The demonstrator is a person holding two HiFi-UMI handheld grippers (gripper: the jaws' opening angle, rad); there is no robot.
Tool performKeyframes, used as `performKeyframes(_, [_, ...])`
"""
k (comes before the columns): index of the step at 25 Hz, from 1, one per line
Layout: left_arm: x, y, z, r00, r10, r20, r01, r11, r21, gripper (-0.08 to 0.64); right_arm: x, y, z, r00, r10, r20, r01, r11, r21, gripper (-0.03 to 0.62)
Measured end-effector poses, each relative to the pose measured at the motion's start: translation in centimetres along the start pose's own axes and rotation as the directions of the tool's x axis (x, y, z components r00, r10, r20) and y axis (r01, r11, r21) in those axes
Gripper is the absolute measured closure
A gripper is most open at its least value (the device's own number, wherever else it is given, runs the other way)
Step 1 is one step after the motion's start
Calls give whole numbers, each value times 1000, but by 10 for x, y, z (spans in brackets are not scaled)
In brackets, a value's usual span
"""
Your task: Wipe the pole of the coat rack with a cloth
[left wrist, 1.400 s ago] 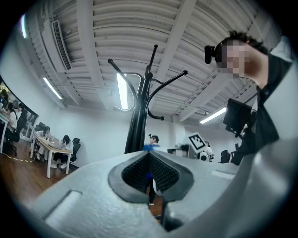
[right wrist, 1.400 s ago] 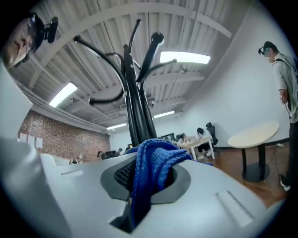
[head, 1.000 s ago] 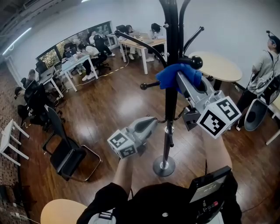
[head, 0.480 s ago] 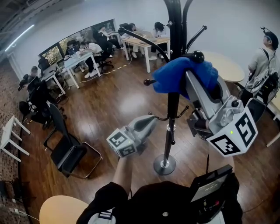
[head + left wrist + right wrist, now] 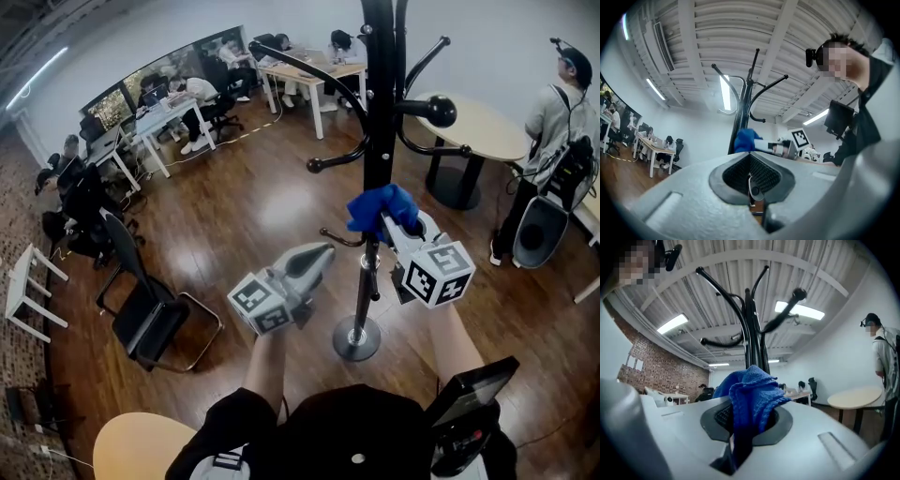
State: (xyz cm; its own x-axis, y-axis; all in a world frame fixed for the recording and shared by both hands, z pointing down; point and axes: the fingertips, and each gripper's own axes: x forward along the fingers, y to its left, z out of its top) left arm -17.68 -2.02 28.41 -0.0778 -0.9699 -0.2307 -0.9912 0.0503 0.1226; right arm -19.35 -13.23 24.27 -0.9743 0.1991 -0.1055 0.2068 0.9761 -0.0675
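Observation:
The black coat rack pole (image 5: 377,141) rises from a round metal base (image 5: 356,338) in front of me, with curved hooks near its top. My right gripper (image 5: 386,217) is shut on a blue cloth (image 5: 381,208), which is pressed against the pole's lower half. In the right gripper view the cloth (image 5: 749,394) bunches out of the jaws just before the pole (image 5: 752,338). My left gripper (image 5: 323,255) is shut and holds nothing, left of the pole and clear of it. From the left gripper view I see the pole (image 5: 742,117) and cloth (image 5: 746,139) beyond its tip.
A black chair (image 5: 141,309) stands to the left. A round table (image 5: 473,127) is behind the rack to the right, with a person (image 5: 561,122) beside it. Desks with seated people (image 5: 183,98) line the far wall. A tan round tabletop (image 5: 136,450) is at my lower left.
My right gripper has slid the blue cloth down the pole, from near the upper hooks to the lower half. The left gripper has stayed where it was.

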Motion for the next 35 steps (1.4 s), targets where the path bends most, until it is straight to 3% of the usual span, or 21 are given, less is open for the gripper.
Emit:
performKeyframes(4, [-1,-4,-2,1000,-5,-8,5,1000,-12,558,-15,-7,-102,975,-3,-223,28,993,111,549])
performKeyframes(8, [0,-5,-6,1000,-14,-14,13,1000,-19,558,-35,-8,-187,891,35,-453,56,981,186,552])
performKeyframes(14, [3,-6,-8,1000,-26,-12,26,999,-19,558,-72,45,-165,826,311,-470,-115,910,399,554])
performKeyframes(15, [4,-7,-8,1000,-27,-12,27,999,-18,558,-73,48,-162,823,321,-468,-126,908,399,554])
performKeyframes(17, [6,-6,-6,1000,-30,-8,30,999,-18,558,-66,38,-169,837,262,-481,-96,935,342,554])
performKeyframes(21, [12,-6,-9,999,-38,-20,37,999,-16,558,-35,1,-182,910,83,-406,3,978,207,554])
performKeyframes(24, [13,-4,-7,999,-39,-18,39,999,-4,558,-14,-6,-148,948,41,-316,3,991,137,552])
performKeyframes(28, [12,-3,-5,999,-41,-18,41,999,16,558,-5,3,-35,996,44,-84,-38,997,73,552])
performKeyframes(31, [13,-6,0,999,-46,-16,47,999,16,558,2,9,65,995,42,96,-41,999,-6,552])
performKeyframes(35, [17,-9,5,998,-56,-13,56,998,30,558,2,33,163,968,61,243,-33,992,-118,552])
